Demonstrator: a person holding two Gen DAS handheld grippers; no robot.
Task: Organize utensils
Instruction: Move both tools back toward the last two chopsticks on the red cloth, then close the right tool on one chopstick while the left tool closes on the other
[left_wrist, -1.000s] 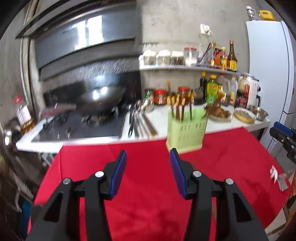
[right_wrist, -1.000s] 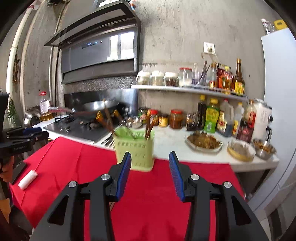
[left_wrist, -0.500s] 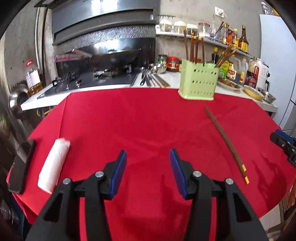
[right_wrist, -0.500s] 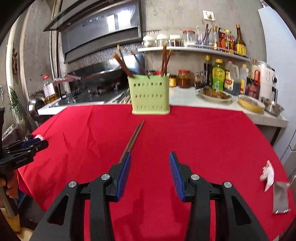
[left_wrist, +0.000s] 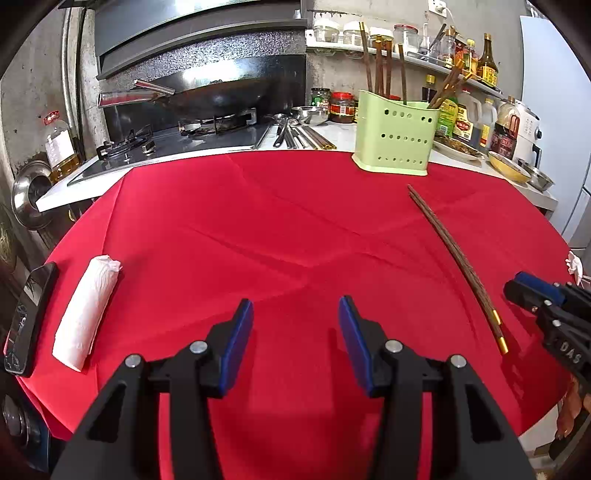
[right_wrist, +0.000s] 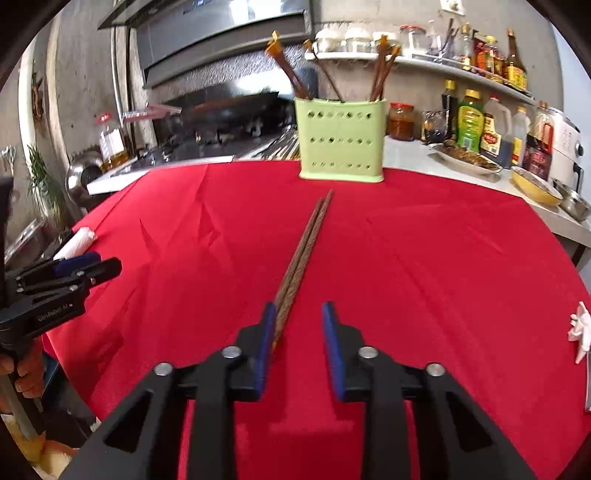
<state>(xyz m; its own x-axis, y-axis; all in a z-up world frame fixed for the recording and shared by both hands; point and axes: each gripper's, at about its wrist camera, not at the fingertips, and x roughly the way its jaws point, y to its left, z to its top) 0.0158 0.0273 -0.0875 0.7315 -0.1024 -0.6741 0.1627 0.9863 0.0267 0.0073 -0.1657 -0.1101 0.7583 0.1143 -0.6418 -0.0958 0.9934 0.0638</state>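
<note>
A pair of dark wooden chopsticks (right_wrist: 304, 251) lies on the red tablecloth (right_wrist: 424, 266), pointing toward a green perforated utensil holder (right_wrist: 341, 140) that holds several chopsticks at the table's far edge. My right gripper (right_wrist: 297, 314) is open, low over the cloth, its left finger next to the chopsticks' near end. My left gripper (left_wrist: 295, 314) is open and empty over the cloth's middle. In the left wrist view the chopsticks (left_wrist: 454, 258) lie to the right, the holder (left_wrist: 393, 136) at the back, and the right gripper (left_wrist: 532, 291) at the right edge.
A white rolled napkin (left_wrist: 86, 314) and a black phone (left_wrist: 27, 317) lie at the table's left edge. A crumpled white paper (right_wrist: 580, 328) lies at the right edge. Behind stand a stove with a wok (left_wrist: 207, 92), loose utensils (left_wrist: 295, 133), jars and bottles (right_wrist: 469, 122).
Both grippers have dropped and pulled back from the holder toward the table's near side. The right gripper now sits low by the chopsticks' near end, and its jaws have narrowed slightly.
</note>
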